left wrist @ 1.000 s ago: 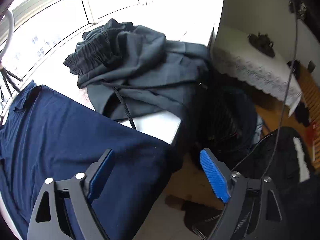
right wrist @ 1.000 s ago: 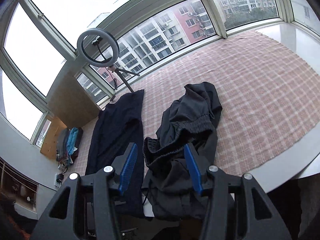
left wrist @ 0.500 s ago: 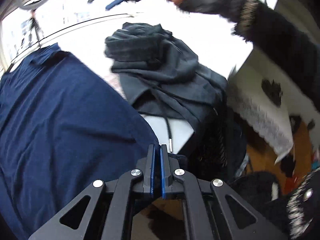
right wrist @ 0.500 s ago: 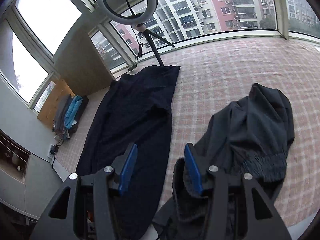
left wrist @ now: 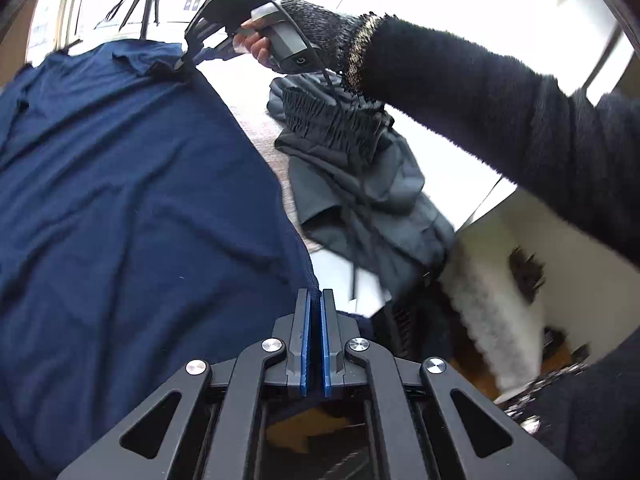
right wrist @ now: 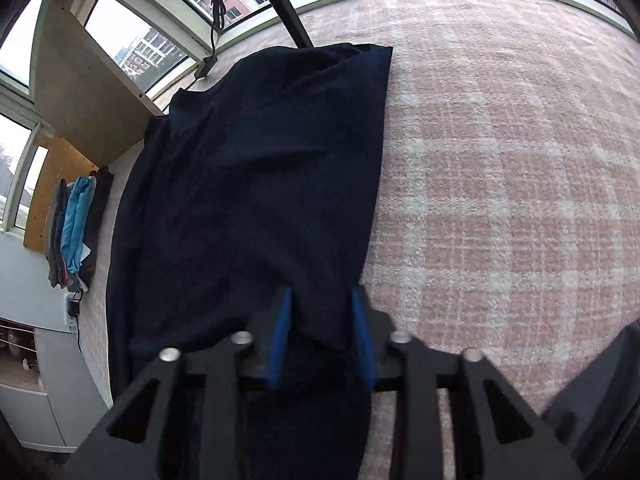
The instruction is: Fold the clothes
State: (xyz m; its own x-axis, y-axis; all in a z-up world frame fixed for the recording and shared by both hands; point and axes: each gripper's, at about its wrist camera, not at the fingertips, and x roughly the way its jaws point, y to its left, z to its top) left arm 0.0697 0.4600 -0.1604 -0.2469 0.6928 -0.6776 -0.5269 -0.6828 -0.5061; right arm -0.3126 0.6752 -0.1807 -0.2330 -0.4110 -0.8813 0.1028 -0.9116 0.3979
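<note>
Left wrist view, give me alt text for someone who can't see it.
The left gripper is shut on the near edge of a navy garment spread on the table. Across it, a sleeved hand holds the right gripper at the far edge; dark grey trousers lie beside.

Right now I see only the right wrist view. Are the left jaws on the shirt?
Observer: Yes. The left gripper has its jaws shut on the shirt's near edge.
Operator: Where are the trousers?
Observer: The trousers lie crumpled beside the shirt, on its right in the left wrist view.
Operator: Anything over them?
Observer: Your right sleeve reaches across above them.
</note>
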